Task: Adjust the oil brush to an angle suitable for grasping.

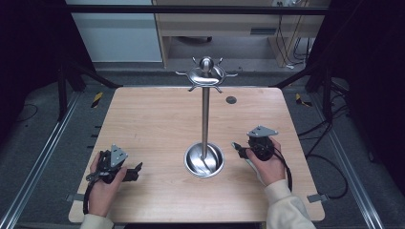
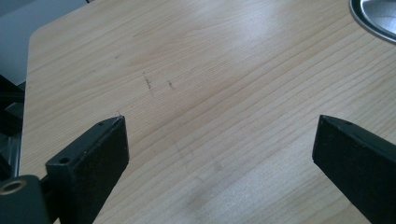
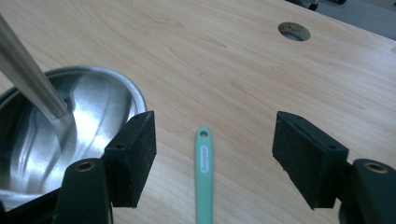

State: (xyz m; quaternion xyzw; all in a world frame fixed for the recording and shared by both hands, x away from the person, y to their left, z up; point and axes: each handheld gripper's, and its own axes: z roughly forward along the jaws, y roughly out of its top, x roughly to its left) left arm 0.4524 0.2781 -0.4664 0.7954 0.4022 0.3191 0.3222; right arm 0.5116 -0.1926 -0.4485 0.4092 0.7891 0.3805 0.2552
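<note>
Right gripper (image 3: 212, 154) spread wide astride a mint-green utensil handle (image 3: 204, 172) lying flat on the table (image 3: 243, 60), beside the steel stand's dish base (image 3: 84, 112); left gripper (image 2: 219, 154) spread, empty; risk of pads scraping wood, missing the thin handle

Lab or test cell, not home. Pale wood table (image 1: 143, 119) stands alone inside black metal frame (image 1: 191, 9), rails at 3 and 9 o'clock. Yellow-black hazard tape (image 1: 97, 98) on grey floor at 10 o'clock. Loose cables (image 1: 286, 47) at 1 o'clock beside wooden shelving (image 1: 215, 24). Cable-pass hole (image 1: 231, 99) in tabletop at 12 o'clock.
</note>
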